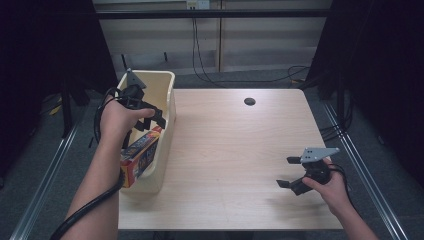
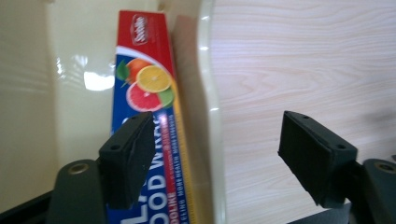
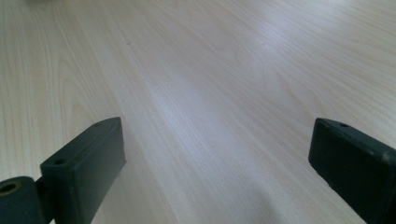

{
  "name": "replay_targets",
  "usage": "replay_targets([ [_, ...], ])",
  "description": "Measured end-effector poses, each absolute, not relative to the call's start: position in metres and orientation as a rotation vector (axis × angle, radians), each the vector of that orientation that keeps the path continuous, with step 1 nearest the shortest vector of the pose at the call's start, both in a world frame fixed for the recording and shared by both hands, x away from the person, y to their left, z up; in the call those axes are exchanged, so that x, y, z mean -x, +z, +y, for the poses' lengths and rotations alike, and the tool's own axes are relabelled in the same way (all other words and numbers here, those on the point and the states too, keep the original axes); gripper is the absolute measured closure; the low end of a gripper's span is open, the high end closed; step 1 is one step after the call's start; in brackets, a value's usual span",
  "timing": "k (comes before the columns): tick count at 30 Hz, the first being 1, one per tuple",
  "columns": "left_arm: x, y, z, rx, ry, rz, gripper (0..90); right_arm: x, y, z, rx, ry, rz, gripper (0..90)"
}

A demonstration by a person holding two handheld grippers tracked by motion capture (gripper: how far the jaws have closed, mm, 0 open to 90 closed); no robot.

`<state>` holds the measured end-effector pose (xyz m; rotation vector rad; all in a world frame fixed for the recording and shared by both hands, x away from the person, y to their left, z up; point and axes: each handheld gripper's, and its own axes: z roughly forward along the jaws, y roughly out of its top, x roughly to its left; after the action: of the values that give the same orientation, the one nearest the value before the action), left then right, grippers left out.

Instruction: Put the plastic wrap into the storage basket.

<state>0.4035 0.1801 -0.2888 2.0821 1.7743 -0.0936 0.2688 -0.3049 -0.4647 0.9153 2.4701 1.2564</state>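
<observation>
A glossy cardboard food wrap box (image 2: pixel 149 130) was seen leaning, apparently loose, in the smooth cream bin (image 1: pixel 167 100); left gripper (image 1: pixel 152 116) fingers released, right gripper (image 1: pixel 290 172) fingers spread over the wood-grain worktop (image 1: pixel 235 150).

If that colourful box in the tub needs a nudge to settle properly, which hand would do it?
The left. Its gripper hangs open right over the food wrap box in the cream tub, while the right gripper sits open far across the table.
</observation>
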Motion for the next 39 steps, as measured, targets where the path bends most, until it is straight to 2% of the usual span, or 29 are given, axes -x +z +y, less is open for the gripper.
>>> replay_targets([
  [22, -0.397, -0.278, 0.139, -2.140, -0.117, 1.555, 19.6, -0.268, -0.464, -0.303, -0.910, 1.265, 2.472, 3.5],
  [39, -0.396, -0.289, 0.105, -2.188, -0.126, 1.443, 17.7, -0.268, -0.463, -0.305, -0.911, 1.267, 2.475, 3.5],
])
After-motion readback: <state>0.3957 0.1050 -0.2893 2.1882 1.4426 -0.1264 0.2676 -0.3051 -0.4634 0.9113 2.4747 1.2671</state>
